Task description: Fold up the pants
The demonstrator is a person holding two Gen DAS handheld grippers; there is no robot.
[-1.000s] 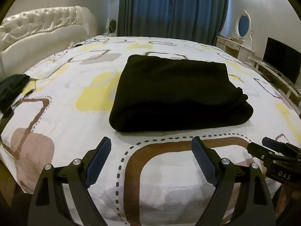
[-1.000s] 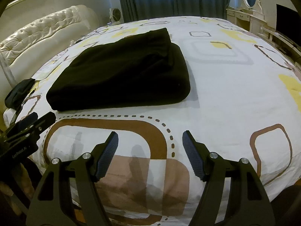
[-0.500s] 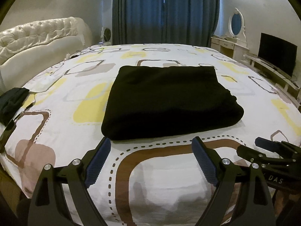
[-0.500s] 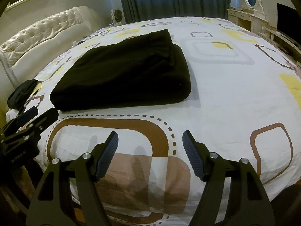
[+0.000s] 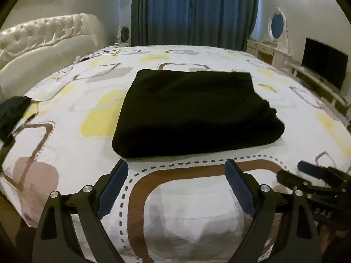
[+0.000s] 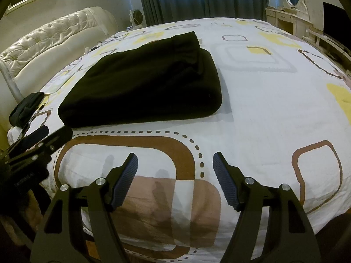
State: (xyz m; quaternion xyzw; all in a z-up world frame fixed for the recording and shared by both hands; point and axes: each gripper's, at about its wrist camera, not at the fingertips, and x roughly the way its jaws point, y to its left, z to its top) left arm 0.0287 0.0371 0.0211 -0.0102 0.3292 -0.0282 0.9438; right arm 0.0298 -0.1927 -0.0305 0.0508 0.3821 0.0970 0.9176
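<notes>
**Pants folded, both grippers clear**

Black pants (image 5: 195, 114) folded into a thick rectangle, lying mid-bed (image 5: 65, 135) just beyond the near edge; looks finished, likely why nothing is held. Left gripper (image 5: 176, 180) and right gripper (image 6: 175, 174) hovering over the near edge, angled downward, fingers spread, empty. Small dark cloth (image 6: 26, 109) at the left edge.

The black pants (image 5: 193, 114) are folded into a thick, neat square. They lie flat on the bed (image 5: 197, 208), in the middle, close to its near edge.
</notes>
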